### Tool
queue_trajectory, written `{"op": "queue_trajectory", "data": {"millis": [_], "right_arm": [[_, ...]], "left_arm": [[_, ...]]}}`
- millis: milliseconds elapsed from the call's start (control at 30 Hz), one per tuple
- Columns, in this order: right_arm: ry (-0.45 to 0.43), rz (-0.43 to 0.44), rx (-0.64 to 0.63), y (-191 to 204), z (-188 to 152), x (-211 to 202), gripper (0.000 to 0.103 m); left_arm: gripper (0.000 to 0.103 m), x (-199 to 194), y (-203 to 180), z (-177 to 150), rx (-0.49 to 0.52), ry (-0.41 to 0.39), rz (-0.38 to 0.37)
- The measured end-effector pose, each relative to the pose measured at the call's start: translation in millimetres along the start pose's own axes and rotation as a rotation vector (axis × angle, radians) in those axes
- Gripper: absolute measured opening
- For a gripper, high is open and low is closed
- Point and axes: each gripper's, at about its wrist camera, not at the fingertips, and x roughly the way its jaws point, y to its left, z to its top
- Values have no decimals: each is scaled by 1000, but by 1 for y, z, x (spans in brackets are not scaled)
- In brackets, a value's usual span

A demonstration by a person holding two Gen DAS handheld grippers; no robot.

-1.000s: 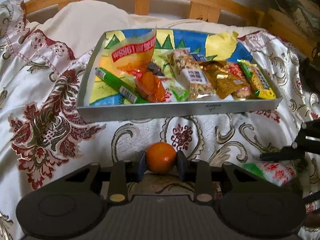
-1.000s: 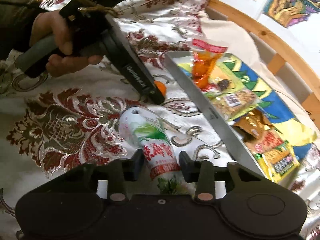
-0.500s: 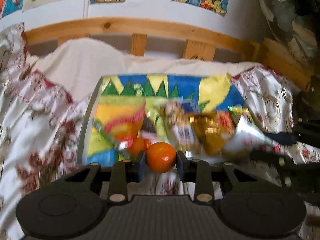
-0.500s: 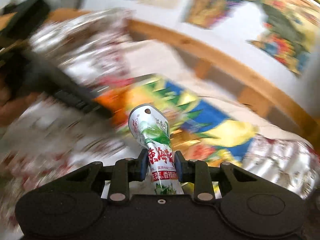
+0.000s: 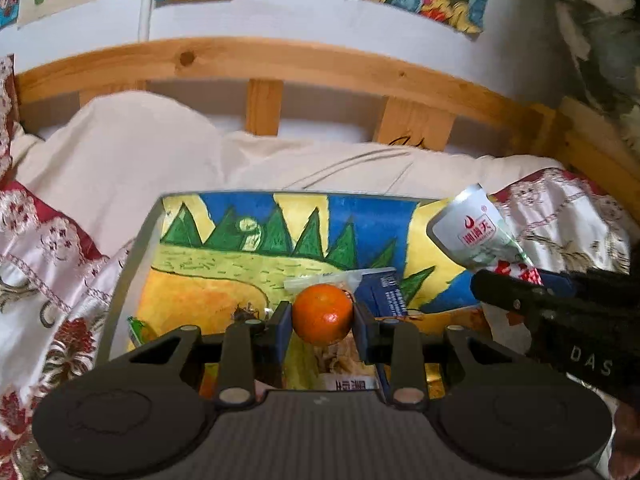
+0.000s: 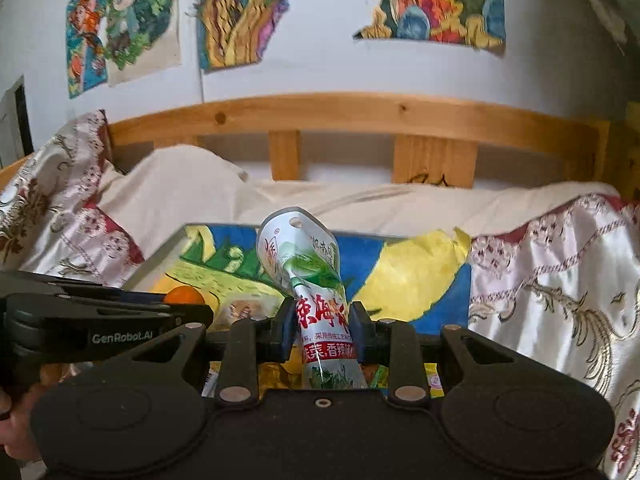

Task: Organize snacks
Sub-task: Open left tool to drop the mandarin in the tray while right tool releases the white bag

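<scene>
Snacks mid-carry above painted tray (image 5: 132, 264) on bed: orange (image 5: 322, 314) clamped in left gripper (image 5: 322, 326) jaws, seaweed packet (image 6: 320, 300) pinched in right gripper (image 6: 322, 330) jaws. Next, likely: lowering into bare tray space, then releasing.

Soft, even daylight fills both views, bright on the white wall (image 6: 320, 72) toward twelve o'clock, without hard shadows. The glossy satin floral bedspread (image 6: 560, 280) at three o'clock gleams with mild glare. Fisheye distortion bows the pale wooden headboard rail (image 5: 280, 60) into an arc. Edges darken and soften at the corners; focus is slightly soft throughout.
</scene>
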Motion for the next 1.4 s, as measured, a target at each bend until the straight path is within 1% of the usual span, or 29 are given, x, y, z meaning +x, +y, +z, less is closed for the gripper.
{"op": "queue_trajectory", "data": {"millis": [133,267,367,400,433,467,533,567,633,700,733,800,967,1067,1133,1167,1233,1300,1400], "right_arm": [[39,-33,25,-5,-6,14,31],[70,-30,89,-16,-11,24,32],[66,-14,94,-16,-11,25,37],[64,-12,96,-15,-10,25,43],[60,-7,101,-15,-10,24,46],[58,1,105,-15,-9,23,47],[48,12,108,-14,-8,20,51],[41,12,107,-14,-8,19,53],[21,17,109,-13,-7,13,57],[4,14,114,-13,-5,6,58],[-3,13,114,-13,-5,3,61],[-17,12,122,-13,-3,-3,66],[-53,6,127,-8,-2,-24,74],[-97,-5,107,-1,-2,-43,83],[-125,-18,96,5,-5,-57,88],[-135,-24,92,8,-7,-64,89],[-147,-32,86,15,-11,-80,94],[-159,-34,77,22,-16,-94,96],[-167,-37,48,37,-23,-117,100]], "left_arm": [[35,13,3,0,-48,30,20],[35,19,8,-1,-81,48,48],[36,21,11,0,-94,65,58],[36,21,10,0,-96,67,65],[42,20,11,0,-96,67,72],[47,19,11,0,-98,68,78],[60,14,11,2,-107,54,84],[62,12,11,3,-111,47,88],[70,5,12,5,-122,34,93],[76,-4,13,6,-134,17,97],[79,-9,14,6,-138,4,102],[81,-18,16,7,-142,-13,113],[85,-43,22,5,-161,-41,135],[89,-63,24,1,-162,-76,151],[95,-78,25,-5,-156,-108,170],[97,-88,27,-9,-153,-127,181],[100,-106,29,-18,-149,-158,196],[102,-122,33,-27,-149,-177,208],[102,-144,38,-42,-137,-181,225]]}}
